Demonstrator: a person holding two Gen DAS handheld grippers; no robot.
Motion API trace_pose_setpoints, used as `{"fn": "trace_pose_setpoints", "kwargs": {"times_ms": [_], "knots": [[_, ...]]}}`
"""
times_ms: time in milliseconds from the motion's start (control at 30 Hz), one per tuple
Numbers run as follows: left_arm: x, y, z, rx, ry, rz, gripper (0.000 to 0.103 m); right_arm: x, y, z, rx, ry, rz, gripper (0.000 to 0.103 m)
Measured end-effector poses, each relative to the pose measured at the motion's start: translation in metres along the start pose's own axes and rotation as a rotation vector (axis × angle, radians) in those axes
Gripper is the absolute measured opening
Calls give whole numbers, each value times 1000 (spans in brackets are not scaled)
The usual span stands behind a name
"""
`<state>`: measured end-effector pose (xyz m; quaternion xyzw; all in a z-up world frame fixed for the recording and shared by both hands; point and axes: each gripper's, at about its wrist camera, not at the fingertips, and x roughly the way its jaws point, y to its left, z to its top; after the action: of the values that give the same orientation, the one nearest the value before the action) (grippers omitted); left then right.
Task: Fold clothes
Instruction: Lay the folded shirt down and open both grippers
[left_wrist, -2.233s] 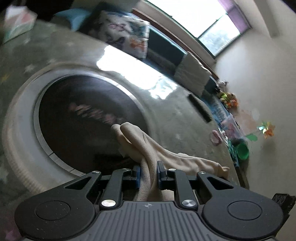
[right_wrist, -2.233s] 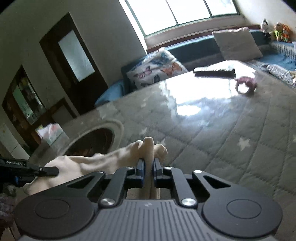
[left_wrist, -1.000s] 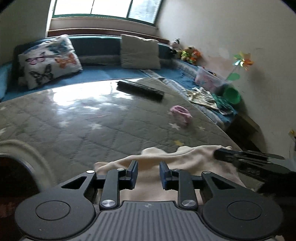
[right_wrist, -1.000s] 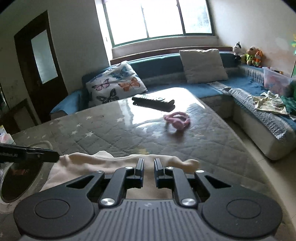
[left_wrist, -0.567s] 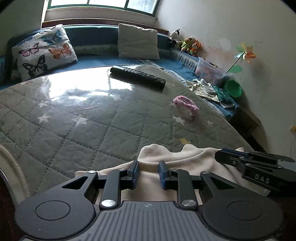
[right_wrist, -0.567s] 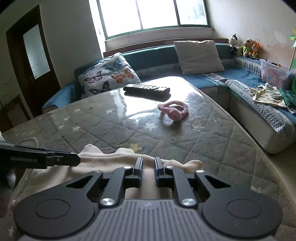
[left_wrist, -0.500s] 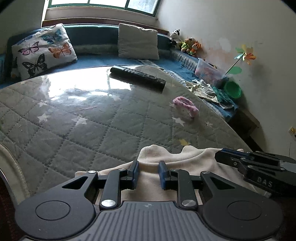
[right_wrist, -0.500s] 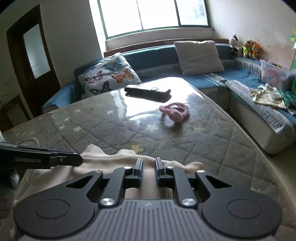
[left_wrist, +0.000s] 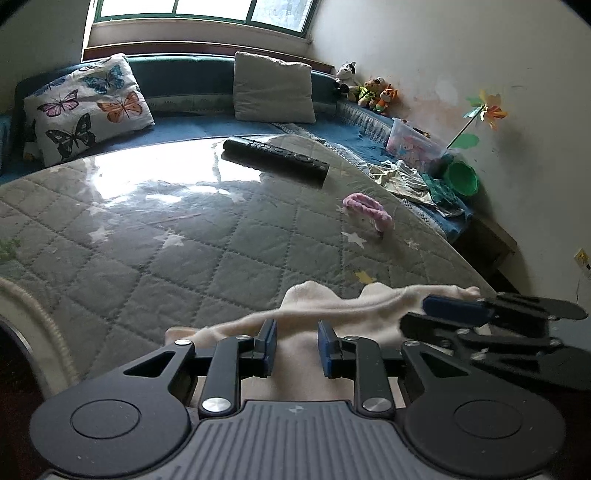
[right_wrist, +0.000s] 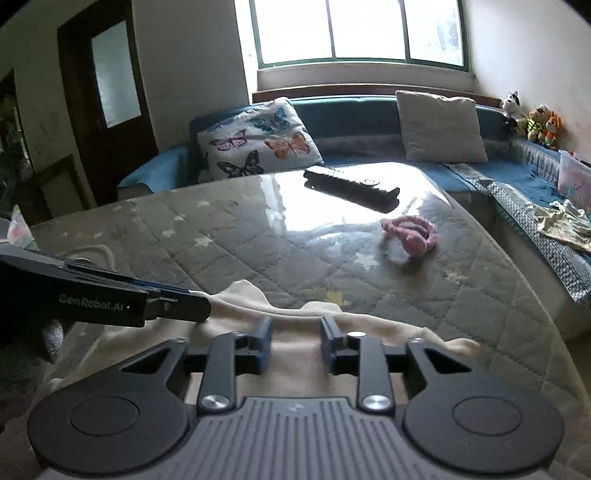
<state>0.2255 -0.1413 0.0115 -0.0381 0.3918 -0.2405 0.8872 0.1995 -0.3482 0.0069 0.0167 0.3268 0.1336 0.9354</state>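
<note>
A cream garment lies bunched on the grey quilted table cover, close to the near edge. My left gripper is over its left part. The jaws stand apart, and the cloth lies flat between and under them, unpinched. In the right wrist view, my right gripper hovers over the garment. Its jaws are opening, with cloth below them and nothing pressed. Each view also shows the other gripper: the right gripper at the garment's right end, the left gripper at its left edge.
A black remote and a pink hair band lie farther back on the table. A white round rim curves at the near left. A blue sofa with a butterfly pillow wraps behind, and the table's right edge drops off.
The garment, earlier hanging lifted over the round rim, now lies on the table. In the last half second the right jaws have spread apart off the cloth. The left jaws look unchanged.
</note>
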Motion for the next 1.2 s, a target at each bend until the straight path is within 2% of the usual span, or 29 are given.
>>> {"fn": "trace_pose_setpoints", "kwargs": {"times_ms": [133,400,600,800,900,1033,1200], "knots": [[-19,-2,-13,21,-8,-1,28,-27,-1,-10,5,-15,2,33],[-59,-1,-49,49,-36,27,28,-75,-7,-55,30,-14,-34,34],[-66,8,-71,23,-21,58,29,-90,-18,-82,86,15,-77,34],[-76,11,-78,-9,-37,64,30,-103,-14,-83,94,-30,-74,34],[-82,13,-81,-25,-45,72,30,-99,-16,-81,105,-35,-80,40],[-92,17,-87,-39,-53,96,41,-92,-19,-88,130,-11,-91,41],[-103,16,-95,-39,-69,127,58,-104,-10,-91,135,-42,-84,54]]}}
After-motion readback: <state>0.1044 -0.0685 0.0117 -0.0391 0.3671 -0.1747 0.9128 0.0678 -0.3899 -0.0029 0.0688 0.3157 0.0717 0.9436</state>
